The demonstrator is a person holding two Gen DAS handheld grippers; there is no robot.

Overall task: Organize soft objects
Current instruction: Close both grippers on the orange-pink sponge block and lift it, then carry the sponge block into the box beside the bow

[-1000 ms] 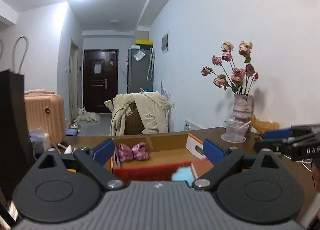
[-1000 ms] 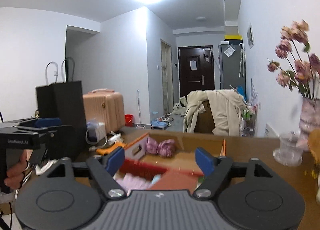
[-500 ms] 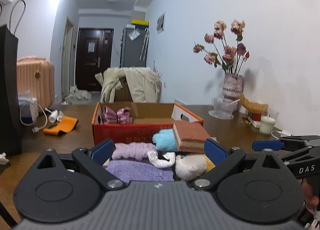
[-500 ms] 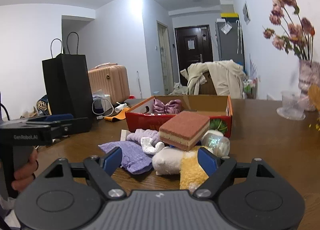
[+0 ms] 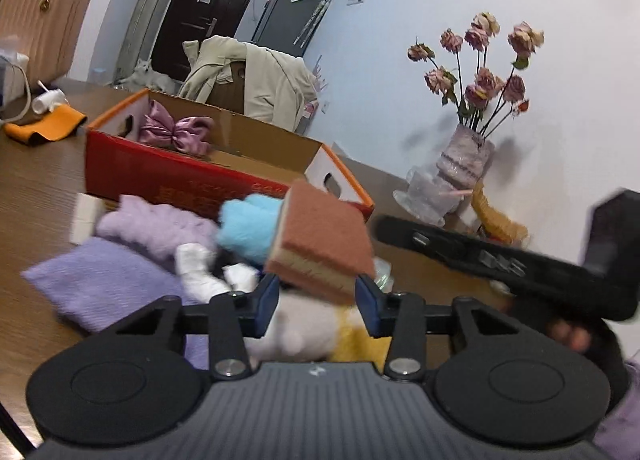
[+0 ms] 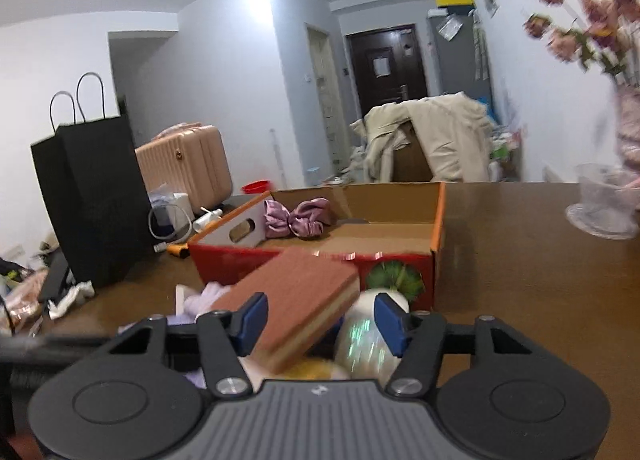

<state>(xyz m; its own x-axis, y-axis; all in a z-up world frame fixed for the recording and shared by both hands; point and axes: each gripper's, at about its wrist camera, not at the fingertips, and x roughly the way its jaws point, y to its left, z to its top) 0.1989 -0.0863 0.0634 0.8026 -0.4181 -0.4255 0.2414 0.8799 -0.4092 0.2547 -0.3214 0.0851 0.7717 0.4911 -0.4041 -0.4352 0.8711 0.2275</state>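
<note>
Legible text: none can be read with certainty. Faint gold printing is seen on the red front wall of the cardboard box [image 5: 180, 179], too blurred to be made out. White lettering on the black gripper body [image 5: 500, 260] to the right of the box is smeared, and the sheet pinned on the dark door [image 6: 382, 65] behind the box is too small.
</note>
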